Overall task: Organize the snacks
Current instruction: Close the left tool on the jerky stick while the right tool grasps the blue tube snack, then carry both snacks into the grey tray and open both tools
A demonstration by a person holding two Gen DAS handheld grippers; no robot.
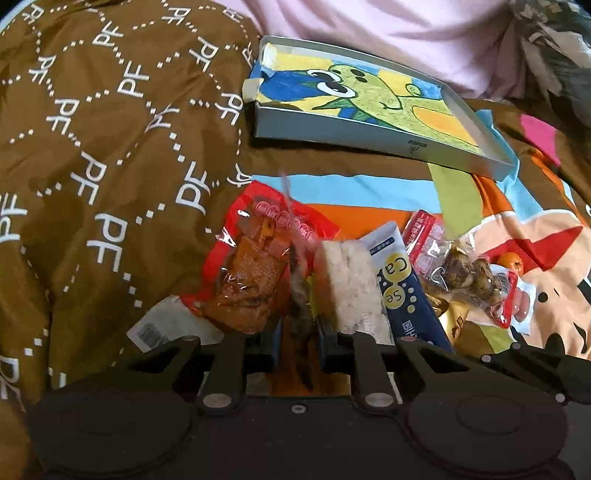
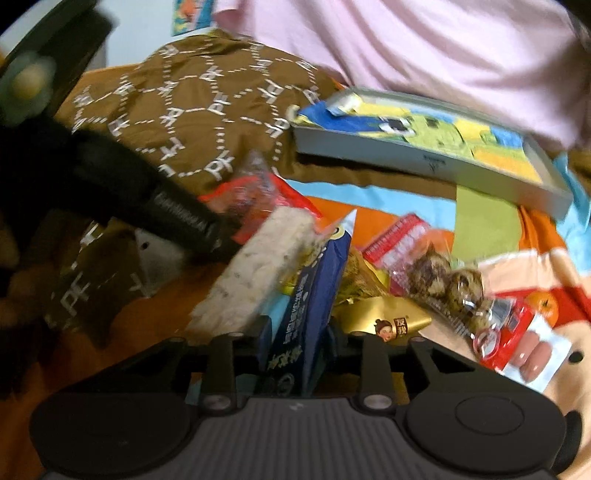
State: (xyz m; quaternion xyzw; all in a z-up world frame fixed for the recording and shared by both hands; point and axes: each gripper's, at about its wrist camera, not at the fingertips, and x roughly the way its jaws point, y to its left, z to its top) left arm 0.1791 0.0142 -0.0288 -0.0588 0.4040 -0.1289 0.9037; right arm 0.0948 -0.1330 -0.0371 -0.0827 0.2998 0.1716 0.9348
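My left gripper (image 1: 299, 343) is shut on a thin clear packet (image 1: 300, 291) of dark snack, which stands upright between its blue pads. To its left lies a red packet (image 1: 251, 280) of orange-brown snack. A pale rice bar (image 1: 351, 280) leans at its right. My right gripper (image 2: 299, 332) is shut on the lower end of a dark blue packet (image 2: 314, 295), which is tilted up beside the rice bar (image 2: 255, 266). The left gripper (image 2: 225, 229) reaches in from the upper left of the right wrist view. A shallow grey box (image 1: 369, 136) lined with a cartoon drawing lies behind the pile.
A clear packet of brown lumps (image 2: 443, 284), a gold packet (image 2: 384, 317) and a red sausage packet (image 2: 524, 350) lie to the right. A white packet (image 1: 166, 325) sits at the left. A brown patterned quilt (image 1: 110, 147) rises on the left, and pink fabric (image 1: 406, 29) lies behind the box.
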